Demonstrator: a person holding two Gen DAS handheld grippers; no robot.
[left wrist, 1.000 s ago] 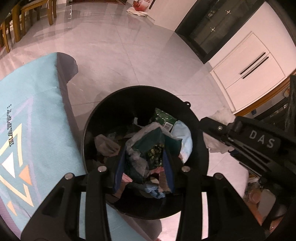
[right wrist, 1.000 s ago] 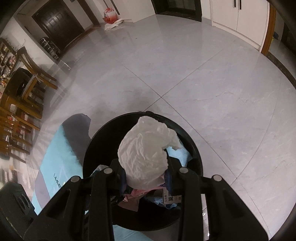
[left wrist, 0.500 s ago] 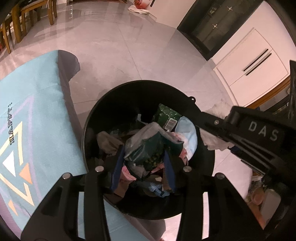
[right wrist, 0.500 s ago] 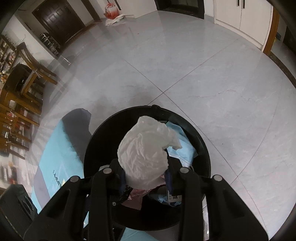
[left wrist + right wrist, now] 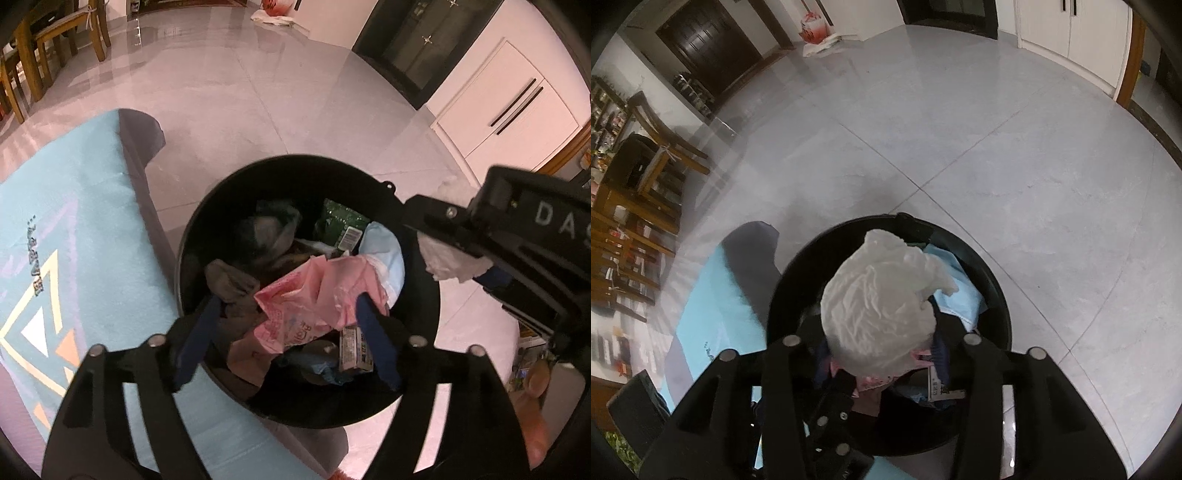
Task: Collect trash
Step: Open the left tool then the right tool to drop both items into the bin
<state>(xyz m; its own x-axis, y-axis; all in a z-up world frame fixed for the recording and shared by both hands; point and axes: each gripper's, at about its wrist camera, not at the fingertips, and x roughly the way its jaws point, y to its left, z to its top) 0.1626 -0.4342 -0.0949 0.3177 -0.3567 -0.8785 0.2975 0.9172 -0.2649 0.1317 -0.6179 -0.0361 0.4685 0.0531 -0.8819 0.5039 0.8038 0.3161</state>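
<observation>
your left gripper (image 5: 288, 314): fingers spread over the black bin (image 5: 424, 354) | right gripper (image 5: 881, 345): pinching a crumpled white tissue (image 5: 879, 306) above it

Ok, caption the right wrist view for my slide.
Right gripper holding crumpled white tissue over the full black bin.

Pretty clearly someone's home, an open living/dining area: glossy grey tiled floor (image 5: 1015, 155), wooden dining chairs (image 5: 55, 48) off to one side, white cabinets (image 5: 513, 107) with dark handles, a dark panelled door (image 5: 709, 48), and a light blue printed mat (image 5: 62, 236).
</observation>
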